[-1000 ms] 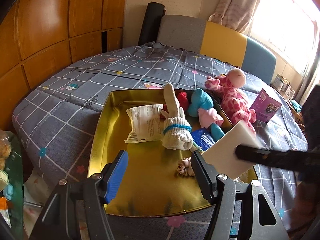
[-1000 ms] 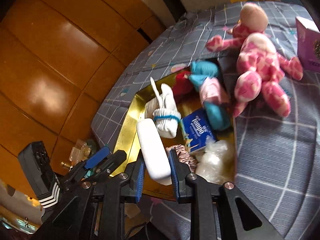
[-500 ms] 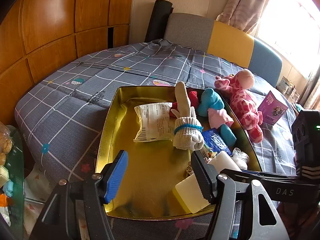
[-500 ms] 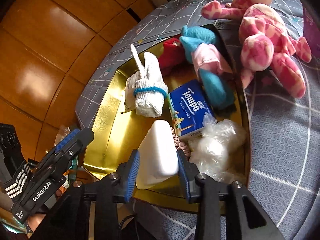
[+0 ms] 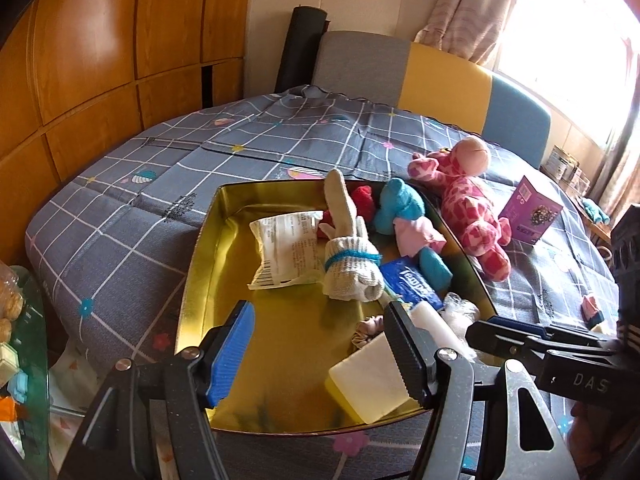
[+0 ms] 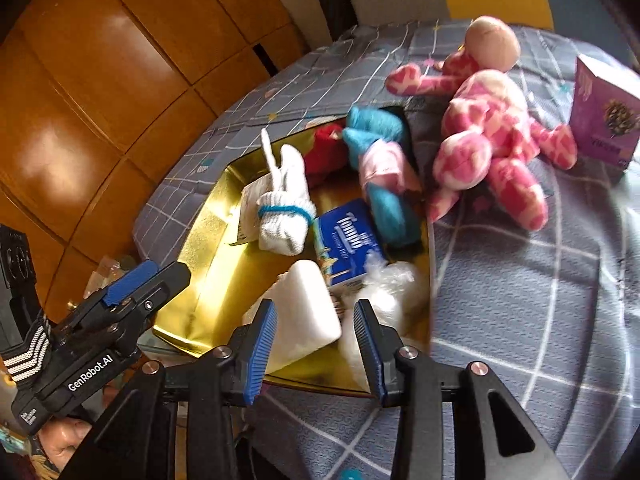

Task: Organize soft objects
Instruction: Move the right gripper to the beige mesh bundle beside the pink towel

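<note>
Underneath, grey checked bedspread (image 5: 120, 216); wooden wall panelling (image 5: 100, 60).

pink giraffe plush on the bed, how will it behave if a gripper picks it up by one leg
The giraffe looks stuffed and soft, so it would likely hang floppy with limbs dangling. It probably weighs little for its bulk. Its fuzzy fabric should grip well, though a leg may squash thin between the jaws. Sprawled flat on the bedspread, it seems unlikely to roll.

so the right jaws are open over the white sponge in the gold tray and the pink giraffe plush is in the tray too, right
Not quite. The right wrist view shows the pink giraffe plush lying on the bedspread beside the gold tray, not in it. The right gripper is open over the white sponge there.
</note>
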`<state>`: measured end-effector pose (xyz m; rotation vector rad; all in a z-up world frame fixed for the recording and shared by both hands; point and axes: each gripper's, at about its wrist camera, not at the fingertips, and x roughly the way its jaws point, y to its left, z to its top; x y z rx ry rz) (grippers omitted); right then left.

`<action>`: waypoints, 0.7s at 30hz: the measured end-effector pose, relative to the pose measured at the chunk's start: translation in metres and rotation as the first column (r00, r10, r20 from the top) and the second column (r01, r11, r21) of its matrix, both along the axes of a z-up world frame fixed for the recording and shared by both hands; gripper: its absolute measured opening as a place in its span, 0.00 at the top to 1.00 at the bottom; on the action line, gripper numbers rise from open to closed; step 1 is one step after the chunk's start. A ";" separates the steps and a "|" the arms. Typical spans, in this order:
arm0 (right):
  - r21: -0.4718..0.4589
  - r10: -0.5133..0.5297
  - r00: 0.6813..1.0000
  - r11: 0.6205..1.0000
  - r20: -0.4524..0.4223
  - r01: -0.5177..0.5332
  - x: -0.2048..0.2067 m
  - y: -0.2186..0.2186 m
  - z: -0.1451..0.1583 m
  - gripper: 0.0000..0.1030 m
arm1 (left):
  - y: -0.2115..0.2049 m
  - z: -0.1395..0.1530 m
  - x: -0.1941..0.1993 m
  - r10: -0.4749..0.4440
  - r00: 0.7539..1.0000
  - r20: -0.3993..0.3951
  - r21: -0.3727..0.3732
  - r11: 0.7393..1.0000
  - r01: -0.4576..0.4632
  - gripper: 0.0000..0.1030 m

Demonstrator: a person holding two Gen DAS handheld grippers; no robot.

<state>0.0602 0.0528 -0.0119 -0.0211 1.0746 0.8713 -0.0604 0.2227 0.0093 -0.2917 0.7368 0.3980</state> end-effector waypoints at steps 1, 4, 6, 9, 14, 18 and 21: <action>-0.004 -0.007 1.000 1.000 0.010 0.007 0.000 -0.004 0.001 0.61 | -0.002 0.000 0.001 -0.008 1.000 0.000 0.002 1.000 0.008 0.34; -0.012 -0.027 0.999 1.000 0.026 0.027 0.001 -0.012 0.003 0.61 | -0.007 0.000 0.002 -0.023 1.000 -0.001 0.004 1.000 0.023 0.34; -0.017 -0.041 0.999 0.999 0.034 0.042 0.002 -0.017 0.003 0.61 | -0.010 0.000 0.003 -0.030 1.000 -0.004 0.004 1.000 0.030 0.34; -0.016 -0.063 0.997 0.998 0.037 0.064 0.004 -0.027 0.004 0.61 | -0.014 0.001 0.004 -0.039 0.999 -0.005 0.005 0.999 0.039 0.34; -0.023 -0.097 0.993 0.995 0.061 0.099 0.005 -0.044 0.007 0.61 | -0.022 0.002 0.007 -0.064 0.998 -0.007 0.013 0.998 0.064 0.34; -0.029 -0.128 0.989 0.991 0.080 0.131 0.008 -0.058 0.009 0.61 | -0.030 0.003 0.011 -0.087 0.996 -0.010 0.017 0.996 0.087 0.34; -0.027 -0.162 0.984 0.986 0.078 0.165 0.012 -0.071 0.008 0.61 | -0.037 0.003 0.015 -0.109 0.994 -0.016 0.022 0.994 0.109 0.34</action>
